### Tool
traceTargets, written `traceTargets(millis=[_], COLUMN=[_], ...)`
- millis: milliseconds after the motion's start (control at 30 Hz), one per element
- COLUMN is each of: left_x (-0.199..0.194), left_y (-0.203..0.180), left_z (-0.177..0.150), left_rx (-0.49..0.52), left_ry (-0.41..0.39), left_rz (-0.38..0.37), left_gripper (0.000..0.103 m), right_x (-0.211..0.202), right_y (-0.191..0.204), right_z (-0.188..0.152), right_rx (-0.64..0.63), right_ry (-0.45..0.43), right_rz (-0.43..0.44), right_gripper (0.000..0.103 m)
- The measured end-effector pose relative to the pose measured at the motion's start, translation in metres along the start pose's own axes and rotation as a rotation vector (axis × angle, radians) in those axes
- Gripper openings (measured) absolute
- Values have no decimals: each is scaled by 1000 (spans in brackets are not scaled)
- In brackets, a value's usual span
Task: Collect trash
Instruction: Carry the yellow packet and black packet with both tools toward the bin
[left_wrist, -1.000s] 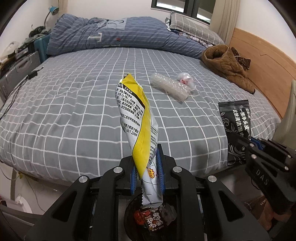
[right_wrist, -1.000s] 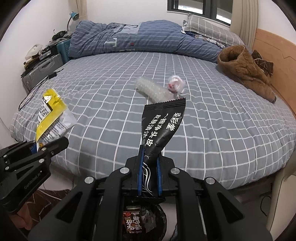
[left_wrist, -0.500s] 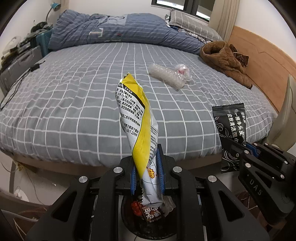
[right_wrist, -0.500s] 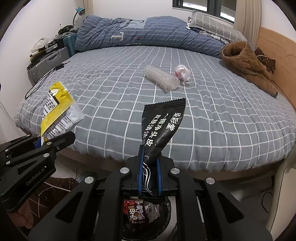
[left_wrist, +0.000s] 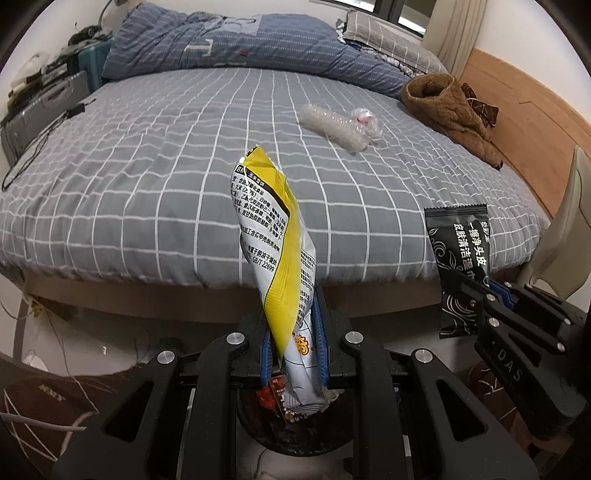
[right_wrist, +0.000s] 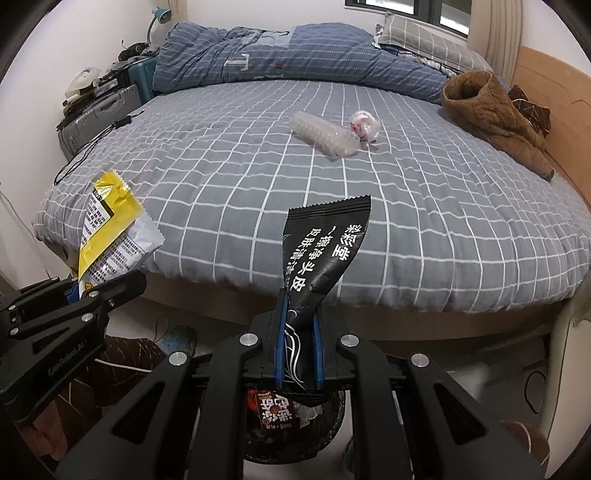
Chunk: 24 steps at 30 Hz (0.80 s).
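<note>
Both wrappers hang ready to drop: the left gripper (left_wrist: 293, 350) clenches the yellow snack bag (left_wrist: 273, 236), the right gripper (right_wrist: 298, 354) the black packet (right_wrist: 321, 254), with the bin (right_wrist: 295, 439) directly beneath the jaws, so releasing comes next.

Brown jacket (left_wrist: 452, 107), suitcase (right_wrist: 98, 110) by bed (left_wrist: 184, 166)

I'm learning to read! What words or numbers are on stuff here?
"GB/T 22699": yellow snack bag; its other print is too small.
"皮肤清洁湿巾": black wipe packet.
"DAS": right tongs' arm.
"T": blue quilt.
Wrapper in the bin: blurred.
</note>
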<state>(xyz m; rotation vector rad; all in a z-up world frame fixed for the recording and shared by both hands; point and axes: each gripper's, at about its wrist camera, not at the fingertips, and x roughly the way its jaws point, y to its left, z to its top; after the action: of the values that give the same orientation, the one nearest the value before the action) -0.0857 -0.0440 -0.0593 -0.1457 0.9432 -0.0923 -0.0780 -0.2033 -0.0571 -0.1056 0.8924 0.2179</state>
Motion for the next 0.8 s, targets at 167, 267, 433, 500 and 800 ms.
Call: traceTargets(millis=[167,267,433,500,800], left_x=[-1,0,6,13,60], left_y=[5,8,14,17,20], left_z=[-13,-20,-29,-33,-49], left_rx=[-29,-39,-44,-43,-5], left_ry=[32,52,71,82,180], left_rz=[0,3,13,19,23], left_gripper=[18,18,18,18,18], right_x=[-2,1,11,20,73], right_y=[2,5,5,5,10], right_z=[-15,-23,-33,-38,-60], right_rx=[8,3,7,15,24], right_ry=[26,48,83,102,225], right_rz=[2,5,7,15,22], right_gripper=[11,11,11,11,11])
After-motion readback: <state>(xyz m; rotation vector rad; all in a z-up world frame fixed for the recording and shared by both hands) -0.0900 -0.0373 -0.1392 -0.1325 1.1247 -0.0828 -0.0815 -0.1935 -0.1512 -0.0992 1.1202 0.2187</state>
